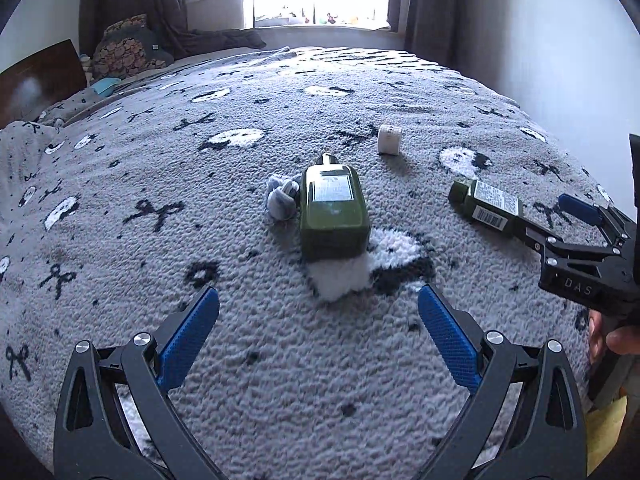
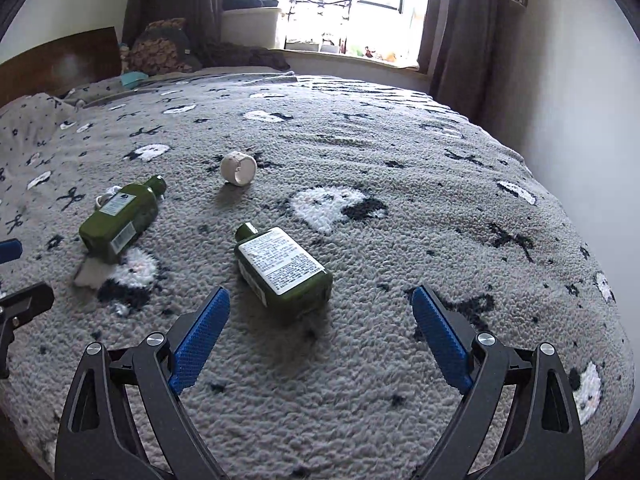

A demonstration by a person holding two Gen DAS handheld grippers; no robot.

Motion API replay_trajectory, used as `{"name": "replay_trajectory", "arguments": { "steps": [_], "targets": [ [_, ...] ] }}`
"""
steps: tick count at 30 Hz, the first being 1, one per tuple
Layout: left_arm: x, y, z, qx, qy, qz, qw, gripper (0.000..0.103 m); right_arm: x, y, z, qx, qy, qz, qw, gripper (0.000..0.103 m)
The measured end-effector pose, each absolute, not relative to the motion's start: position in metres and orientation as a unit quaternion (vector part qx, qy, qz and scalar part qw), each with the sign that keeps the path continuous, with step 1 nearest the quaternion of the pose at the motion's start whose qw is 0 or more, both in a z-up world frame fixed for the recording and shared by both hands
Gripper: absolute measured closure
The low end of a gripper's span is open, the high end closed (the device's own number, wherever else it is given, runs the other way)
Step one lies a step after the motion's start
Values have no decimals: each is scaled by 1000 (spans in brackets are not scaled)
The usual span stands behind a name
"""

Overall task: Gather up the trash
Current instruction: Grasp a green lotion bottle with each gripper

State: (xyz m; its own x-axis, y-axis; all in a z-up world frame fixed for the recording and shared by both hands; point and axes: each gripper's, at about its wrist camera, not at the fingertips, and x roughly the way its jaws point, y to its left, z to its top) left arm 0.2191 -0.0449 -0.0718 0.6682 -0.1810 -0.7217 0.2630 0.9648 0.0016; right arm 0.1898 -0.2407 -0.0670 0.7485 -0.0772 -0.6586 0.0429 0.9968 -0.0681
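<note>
Nothing collected yet. Left gripper (image 1: 318, 312) and right gripper (image 2: 320, 312) both spread, empty. Two green bottles (image 2: 282, 266) (image 1: 334, 212), white cap (image 2: 239, 168), crumpled tissue (image 1: 282, 198) lying on bed (image 2: 400, 360), all near the cap.

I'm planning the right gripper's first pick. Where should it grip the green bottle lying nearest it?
Across the flat body of the green bottle, from above, pads on its long narrow sides. It lies label-up, and the open right gripper looks wide enough.
</note>
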Motion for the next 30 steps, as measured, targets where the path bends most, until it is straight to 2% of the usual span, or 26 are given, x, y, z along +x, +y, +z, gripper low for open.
{"name": "replay_trajectory", "arguments": {
  "steps": [11,12,14,18,19,20,21,25,27,30],
  "targets": [
    [277,-67,-89,60,406,-70,909,10,231,-231,-81,-33,401,-7,915,10],
    [281,-66,-91,59,411,-68,907,11,235,-230,-83,-32,406,-6,913,11],
    [290,-64,-97,50,425,-70,901,23,241,-229,-87,-33,415,-3,909,12],
    [301,-66,-103,38,440,-88,893,35,247,-228,-93,-33,427,11,903,32],
    [302,-68,-104,40,441,-90,892,40,247,-226,-94,-37,428,14,903,35],
    [303,-70,-104,41,442,-94,891,50,247,-223,-95,-41,428,22,902,42],
    [302,-72,-104,42,443,-102,890,56,245,-221,-95,-47,426,21,903,43],
    [293,-75,-102,57,443,-111,888,56,237,-221,-91,-45,427,28,903,48],
    [285,-73,-101,62,443,-117,887,56,230,-220,-87,-50,425,28,903,55],
    [269,-68,-98,70,444,-125,885,56,216,-217,-81,-65,419,24,905,56]
  ]
}}
